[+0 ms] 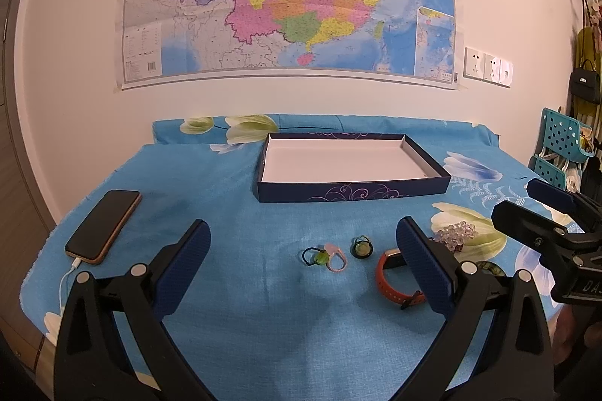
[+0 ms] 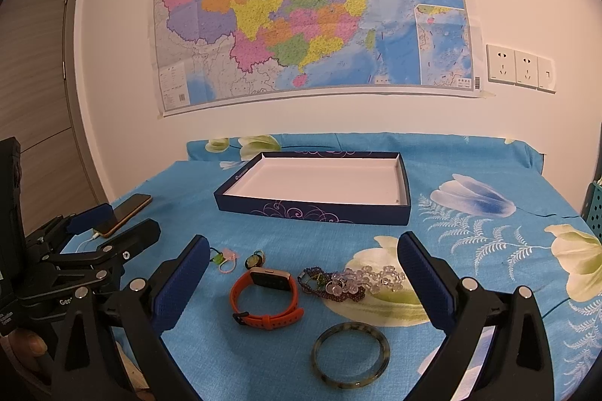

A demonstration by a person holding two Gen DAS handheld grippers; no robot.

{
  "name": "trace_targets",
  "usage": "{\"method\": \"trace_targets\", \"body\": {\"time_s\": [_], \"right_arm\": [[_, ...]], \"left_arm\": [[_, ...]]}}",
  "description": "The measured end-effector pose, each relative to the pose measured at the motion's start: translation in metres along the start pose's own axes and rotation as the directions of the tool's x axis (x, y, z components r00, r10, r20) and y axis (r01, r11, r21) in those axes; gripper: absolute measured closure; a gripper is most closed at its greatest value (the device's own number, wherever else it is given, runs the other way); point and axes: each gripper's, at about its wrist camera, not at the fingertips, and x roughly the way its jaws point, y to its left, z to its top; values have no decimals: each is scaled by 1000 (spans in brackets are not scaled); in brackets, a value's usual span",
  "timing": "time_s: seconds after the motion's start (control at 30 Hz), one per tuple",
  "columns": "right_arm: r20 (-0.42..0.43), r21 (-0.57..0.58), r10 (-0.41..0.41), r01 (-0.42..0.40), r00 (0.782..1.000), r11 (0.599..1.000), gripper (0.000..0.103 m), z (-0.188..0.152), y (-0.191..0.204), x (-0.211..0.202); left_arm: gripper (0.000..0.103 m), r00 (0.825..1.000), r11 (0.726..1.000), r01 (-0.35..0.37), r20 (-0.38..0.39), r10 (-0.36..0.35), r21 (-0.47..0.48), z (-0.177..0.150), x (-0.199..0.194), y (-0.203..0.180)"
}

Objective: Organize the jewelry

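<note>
A shallow dark-blue box (image 1: 353,193) (image 2: 312,212) with a white inside lies empty at the back of the blue flowered cloth. In front of it lie two hair ties with a green and a pink charm (image 1: 323,256) (image 2: 225,259), a small green ring piece (image 1: 362,246) (image 2: 254,259), an orange smartwatch (image 1: 395,278) (image 2: 265,299), a clear and purple bead bracelet (image 1: 455,235) (image 2: 351,282) and a mottled green bangle (image 2: 350,354). My left gripper (image 1: 301,269) is open above the hair ties. My right gripper (image 2: 303,282) is open above the watch and beads. Neither holds anything.
A phone (image 1: 103,226) (image 2: 126,212) on a white charging cable lies at the cloth's left edge. A map and sockets (image 2: 521,67) hang on the wall behind. Teal baskets (image 1: 562,141) and bags stand at the right; a door (image 2: 34,92) at the left.
</note>
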Motion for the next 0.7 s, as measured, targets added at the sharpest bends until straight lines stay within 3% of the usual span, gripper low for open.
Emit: {"method": "trace_targets", "body": {"time_s": [0.3,0.43,0.6,0.7], "right_arm": [[-4,-3,-2,2,1000,1000,6,-2,-2,1],[-42,25,-1,2,999,1000,6,-5,-14,5],[-130,37,-4,9,992,999,6,-16,-33,15],[-197,33,-9,16,980,999,11,-26,-43,22]], "left_arm": [[6,1000,1000,26,-15,-25,13,-2,4,-4],[6,995,996,82,-57,-80,46,-8,10,-14],[6,975,981,171,-159,-154,96,-18,33,-33],[15,960,974,203,-215,-179,96,-23,49,-38]]}}
